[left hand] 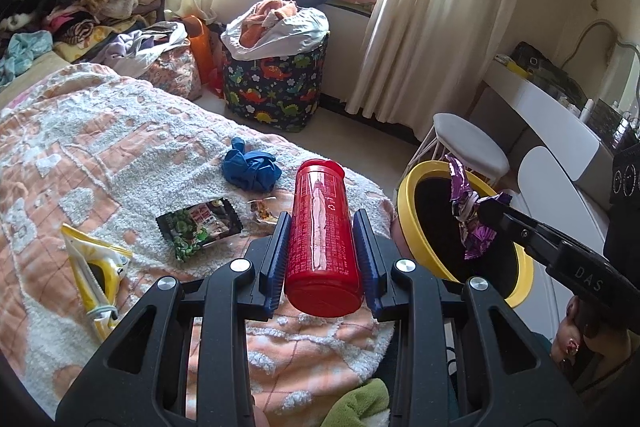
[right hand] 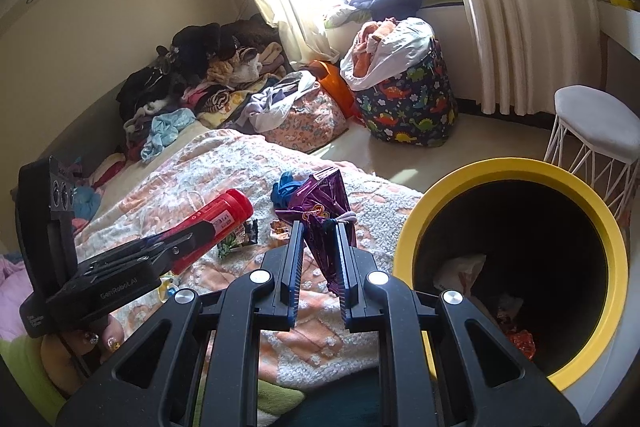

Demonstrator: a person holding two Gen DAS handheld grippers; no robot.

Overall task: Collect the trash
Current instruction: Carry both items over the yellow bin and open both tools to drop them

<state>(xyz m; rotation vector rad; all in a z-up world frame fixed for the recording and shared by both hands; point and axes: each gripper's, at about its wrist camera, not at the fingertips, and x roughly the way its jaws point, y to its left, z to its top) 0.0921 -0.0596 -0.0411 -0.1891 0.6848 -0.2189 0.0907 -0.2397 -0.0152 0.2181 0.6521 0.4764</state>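
My left gripper (left hand: 322, 223) is shut on a red plastic bottle (left hand: 323, 239), held lengthwise between the blue pads above the bed; the right wrist view shows that bottle (right hand: 224, 217) at the left. My right gripper (right hand: 319, 233) is shut on a crumpled purple snack wrapper (right hand: 322, 205), and in the left wrist view the wrapper (left hand: 468, 211) hangs over the mouth of the yellow-rimmed bin (left hand: 406, 195). The bin (right hand: 516, 167) stands beside the bed with some trash inside. On the blanket lie a green snack packet (left hand: 198, 227), a yellow pouch (left hand: 96, 271) and a blue crumpled glove (left hand: 250, 167).
A white stool (right hand: 596, 123) stands behind the bin. A dinosaur-print laundry bag (left hand: 276, 83) stuffed with clothes sits by the curtain. Clothes are piled at the head of the bed (right hand: 192, 83). A white desk (left hand: 560, 115) runs along the right wall.
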